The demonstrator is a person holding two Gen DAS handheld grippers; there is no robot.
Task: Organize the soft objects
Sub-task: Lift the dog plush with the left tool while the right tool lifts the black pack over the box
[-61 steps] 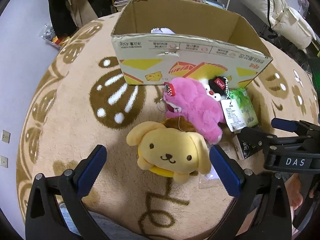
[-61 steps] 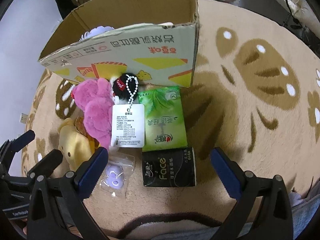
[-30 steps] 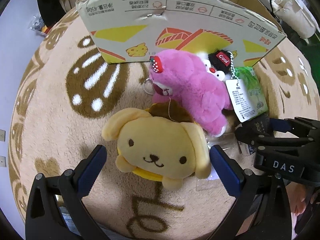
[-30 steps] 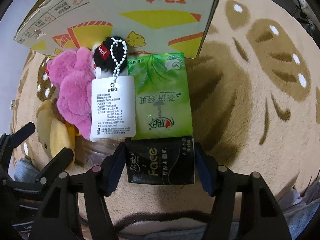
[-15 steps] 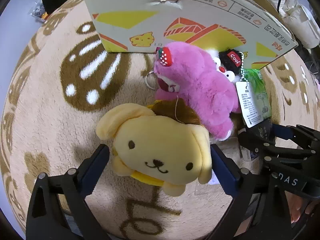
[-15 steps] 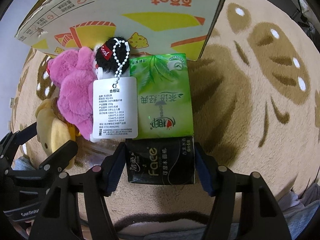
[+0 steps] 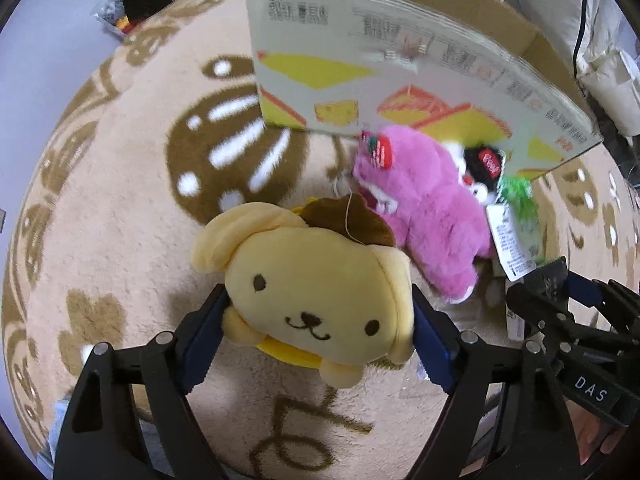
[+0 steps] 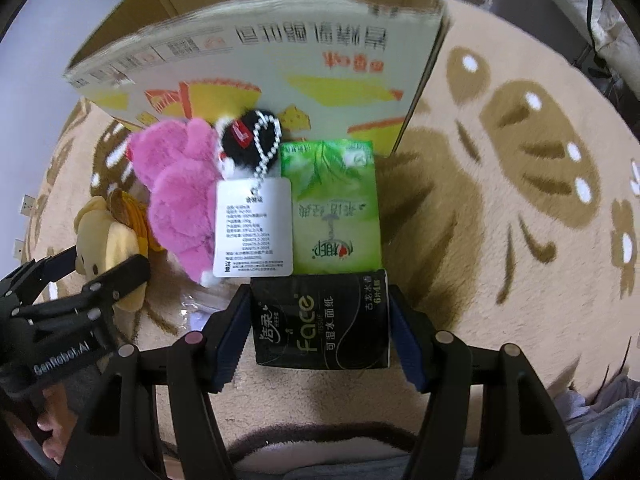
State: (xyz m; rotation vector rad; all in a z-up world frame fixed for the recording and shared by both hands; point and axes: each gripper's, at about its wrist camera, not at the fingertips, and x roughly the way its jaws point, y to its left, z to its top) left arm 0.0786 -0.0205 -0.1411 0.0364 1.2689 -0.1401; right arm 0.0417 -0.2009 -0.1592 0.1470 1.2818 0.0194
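Left wrist view: left gripper point(image 7: 316, 326) has just been closing and clasps the yellow dog plush point(image 7: 316, 304); right gripper point(image 8: 320, 330) clamps the black tissue pack point(image 8: 322, 320), both likely bound for the cardboard box point(image 8: 280, 64).

Home: patterned plush rug point(image 7: 120, 208)
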